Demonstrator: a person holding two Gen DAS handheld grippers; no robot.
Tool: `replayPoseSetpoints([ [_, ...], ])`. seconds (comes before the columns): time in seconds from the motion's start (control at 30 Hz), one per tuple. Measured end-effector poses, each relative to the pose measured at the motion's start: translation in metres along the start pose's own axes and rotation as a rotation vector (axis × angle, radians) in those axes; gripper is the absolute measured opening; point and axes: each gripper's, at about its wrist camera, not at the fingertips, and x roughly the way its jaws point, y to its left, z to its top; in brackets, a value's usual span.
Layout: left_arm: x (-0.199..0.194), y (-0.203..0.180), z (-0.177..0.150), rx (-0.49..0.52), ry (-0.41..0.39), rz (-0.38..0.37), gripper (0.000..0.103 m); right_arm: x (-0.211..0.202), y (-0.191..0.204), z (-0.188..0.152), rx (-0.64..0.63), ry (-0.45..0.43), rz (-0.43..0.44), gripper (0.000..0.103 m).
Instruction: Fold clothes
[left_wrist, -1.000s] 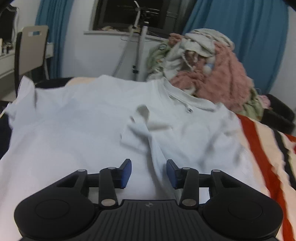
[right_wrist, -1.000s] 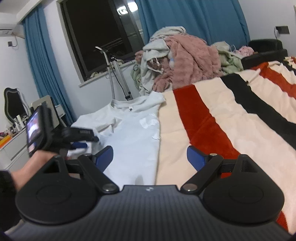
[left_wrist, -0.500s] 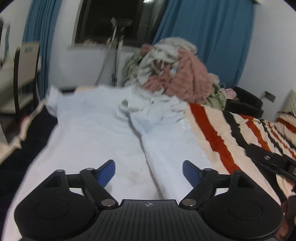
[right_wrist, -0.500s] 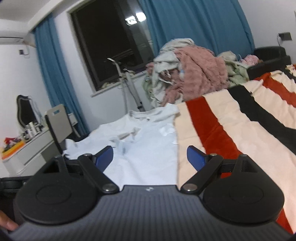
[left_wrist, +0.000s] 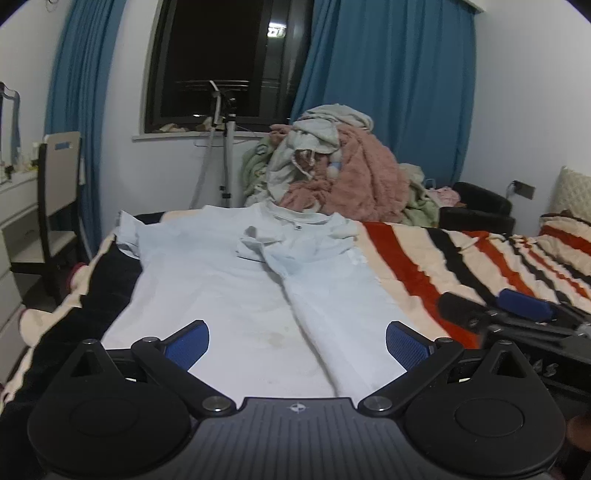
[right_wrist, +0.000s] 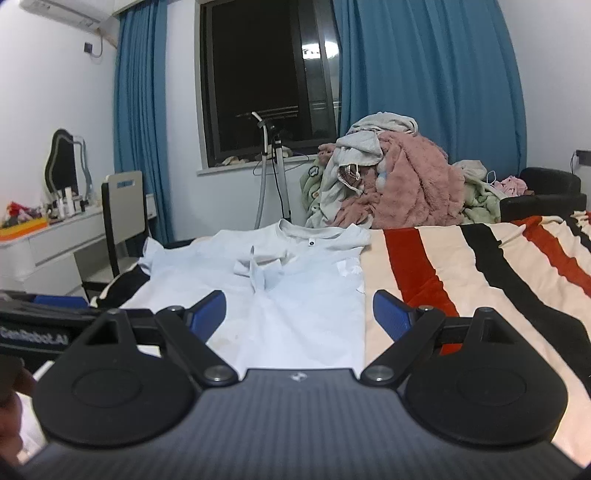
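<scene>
I have my left tool (left_wrist: 297, 341) spread wide, holding nothing, level above the hem of the white T-shirt (left_wrist: 236, 288). My right tool (right_wrist: 299, 314) is equally spread and empty, beside it. The T-shirt lies flat on the striped blanket (right_wrist: 461, 273), one side folded inward.

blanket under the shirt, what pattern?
Blanket: cream with red and black stripes. Clearest in the right wrist view, beside the white shirt.

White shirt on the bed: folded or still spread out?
Partly folded. On the shirt the right side is turned in to a lengthwise crease, sleeve lying on the chest; the left sleeve is spread.
</scene>
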Motion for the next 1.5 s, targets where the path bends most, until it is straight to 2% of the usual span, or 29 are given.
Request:
replayPoseSetpoints([
  [0.3,0.001,0.003,0.004,0.023,-0.009,0.039,0.103,0.004,-0.011,-0.002,0.045,0.014,-0.027,0.088],
  [0.53,-0.002,0.012,0.014,0.083,-0.006,0.084,0.103,0.005,-0.021,-0.004,0.067,0.026,-0.065,0.088],
  [0.7,-0.011,0.036,0.023,0.070,-0.044,0.146,0.103,0.061,-0.027,-0.013,0.076,0.189,0.016,0.087],
  [0.8,-0.017,0.060,0.026,0.021,-0.040,0.177,0.103,0.105,-0.016,-0.007,0.045,0.247,0.048,0.087],
  [0.87,-0.019,0.077,0.025,-0.004,-0.060,0.182,0.103,0.138,0.003,0.001,0.015,0.280,0.087,0.087],
  [0.97,-0.010,0.104,0.022,-0.058,-0.045,0.180,0.103,0.195,0.049,0.013,-0.048,0.291,0.222,0.087],
  [1.1,0.011,0.148,0.016,-0.241,-0.005,0.135,0.103,0.280,0.127,0.024,-0.100,0.290,0.401,0.087],
  [1.2,0.025,0.183,0.009,-0.351,0.000,0.136,0.103,0.341,0.186,0.030,-0.115,0.291,0.481,0.087],
  [1.3,0.035,0.209,0.004,-0.380,-0.041,0.163,0.103,0.394,0.234,0.034,-0.129,0.280,0.483,0.087],
  [1.37,0.042,0.222,0.002,-0.398,-0.082,0.191,0.103,0.426,0.256,0.037,-0.104,0.293,0.482,0.082],
  [1.47,0.057,0.234,-0.002,-0.454,-0.102,0.141,0.103,0.462,0.279,0.035,-0.110,0.334,0.441,0.072],
  [1.5,0.061,0.234,-0.002,-0.448,-0.109,0.144,0.103,0.468,0.282,0.033,-0.120,0.340,0.414,0.059],
])
